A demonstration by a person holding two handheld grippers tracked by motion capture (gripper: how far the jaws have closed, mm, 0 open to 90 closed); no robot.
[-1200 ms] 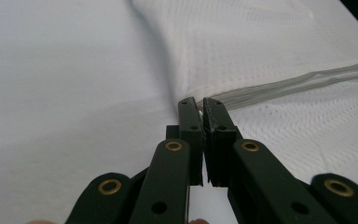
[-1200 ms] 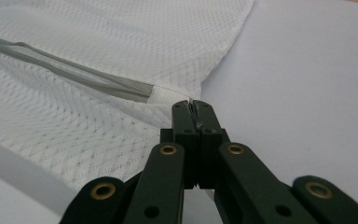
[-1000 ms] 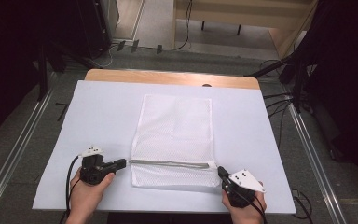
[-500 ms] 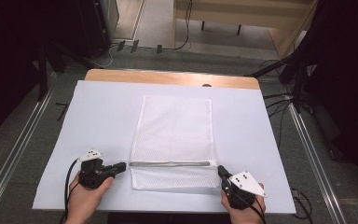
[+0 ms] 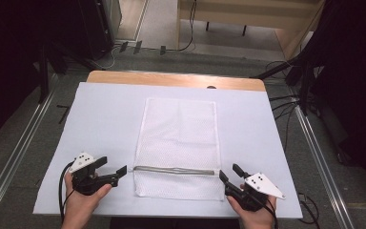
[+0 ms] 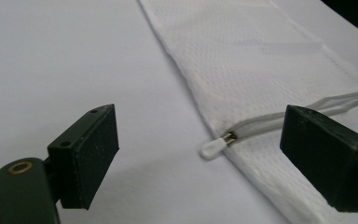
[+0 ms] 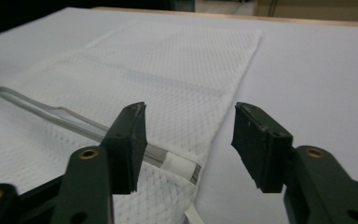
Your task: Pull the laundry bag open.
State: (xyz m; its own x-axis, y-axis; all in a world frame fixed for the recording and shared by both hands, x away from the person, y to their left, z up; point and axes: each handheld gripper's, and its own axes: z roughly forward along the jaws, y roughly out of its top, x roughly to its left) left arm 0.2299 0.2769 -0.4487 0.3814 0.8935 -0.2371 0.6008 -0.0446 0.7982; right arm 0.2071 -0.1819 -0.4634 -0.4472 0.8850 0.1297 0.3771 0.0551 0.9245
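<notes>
On the white table cover a white mesh zipper bag lies flat; both grippers, left gripper and right gripper, just opened, empty.

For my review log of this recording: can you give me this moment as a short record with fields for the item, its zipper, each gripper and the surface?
item: white mesh zippered laundry bag, lying flat
zipper: grey, runs across the bag's near end; white pull tab at its left end
left gripper: jaws have just been opening; open, nothing between them, beside the pull tab
right gripper: jaws have just been opening; open at the bag's near right corner, gripping nothing
surface: white sheet over a wooden table
</notes>
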